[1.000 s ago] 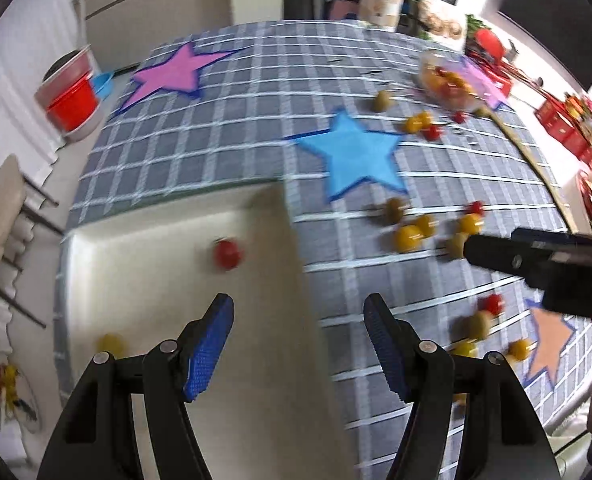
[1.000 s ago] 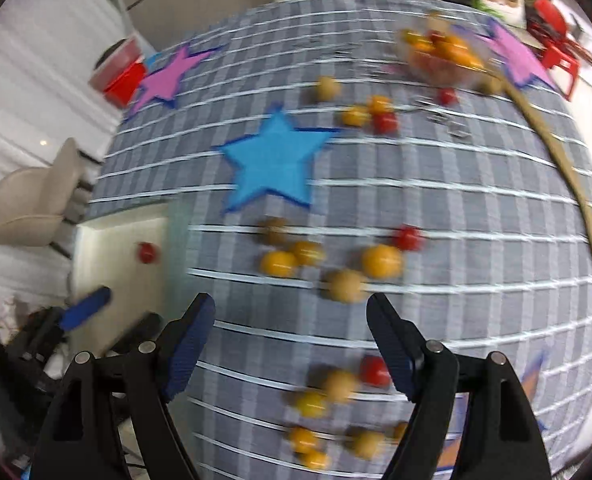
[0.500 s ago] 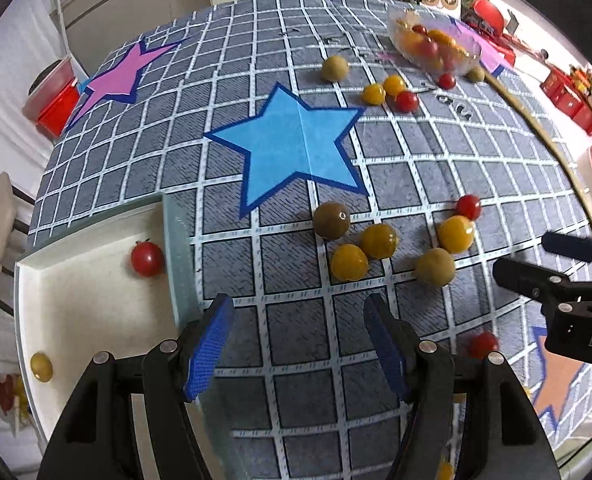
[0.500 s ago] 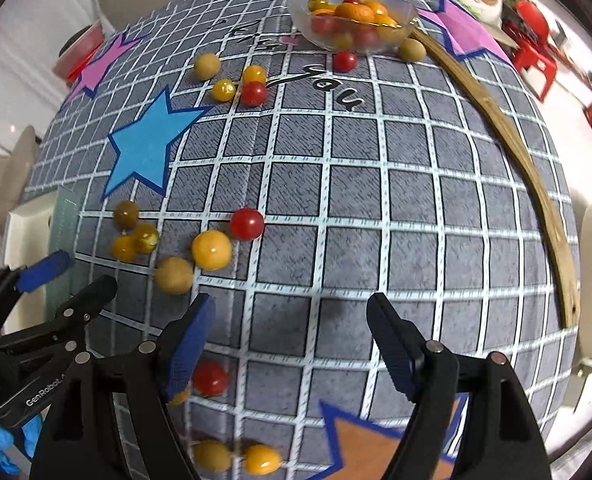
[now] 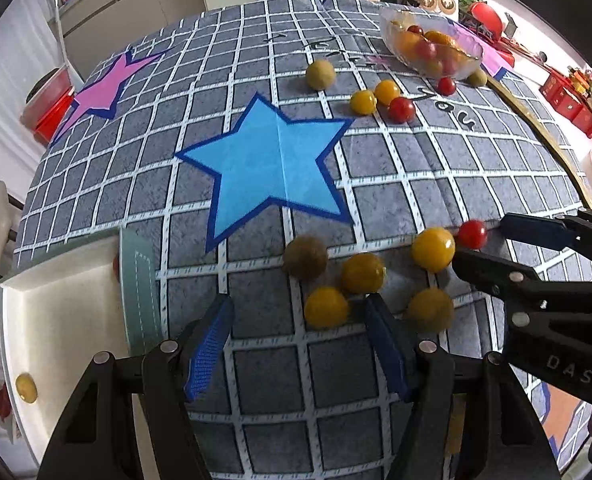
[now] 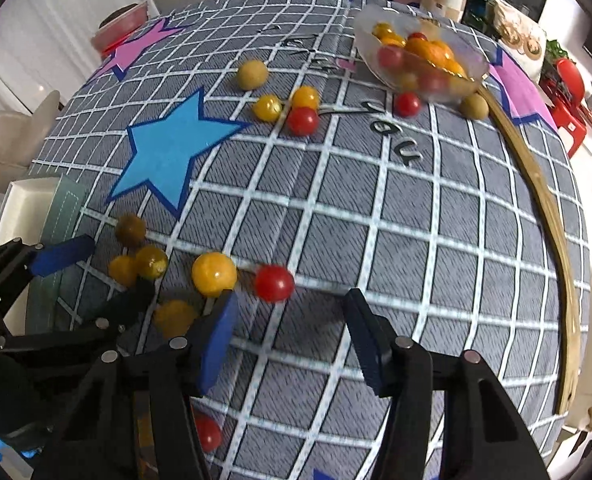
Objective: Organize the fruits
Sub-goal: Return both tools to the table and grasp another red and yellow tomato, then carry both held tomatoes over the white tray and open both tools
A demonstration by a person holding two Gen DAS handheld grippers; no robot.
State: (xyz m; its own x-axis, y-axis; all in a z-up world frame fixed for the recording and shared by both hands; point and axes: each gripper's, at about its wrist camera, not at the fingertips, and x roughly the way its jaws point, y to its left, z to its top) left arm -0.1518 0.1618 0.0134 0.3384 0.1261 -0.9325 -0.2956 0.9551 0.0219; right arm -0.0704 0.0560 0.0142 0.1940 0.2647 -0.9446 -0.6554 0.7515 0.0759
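Note:
Several yellow, red and brownish cherry tomatoes lie loose on the grey checked cloth [image 5: 456,168]. My left gripper [image 5: 296,344] is open and points down just short of a yellow tomato [image 5: 326,307]; nothing is between its pads. In the right wrist view the left gripper [image 6: 96,276] stands over the same cluster. My right gripper [image 6: 292,328] is closing, and a small red tomato [image 6: 274,283] sits at its fingertips, nearer the left pad, with no pad pressing on it. From the left wrist view the right gripper [image 5: 480,242] comes in from the right at that red tomato [image 5: 472,234].
A white tray [image 5: 56,320] at the left edge holds a yellow tomato [image 5: 26,388]. A glass bowl [image 5: 432,48] full of tomatoes stands at the back right, with more loose fruit near it. A wooden rim [image 6: 536,200] bounds the right side. A blue star [image 5: 272,176] lies mid-cloth.
Both grippers have sunk toward the near cluster. The left one shifted from over the tray to the yellow tomatoes. The right one's jaws have narrowed, with the red tomato now at its tips.

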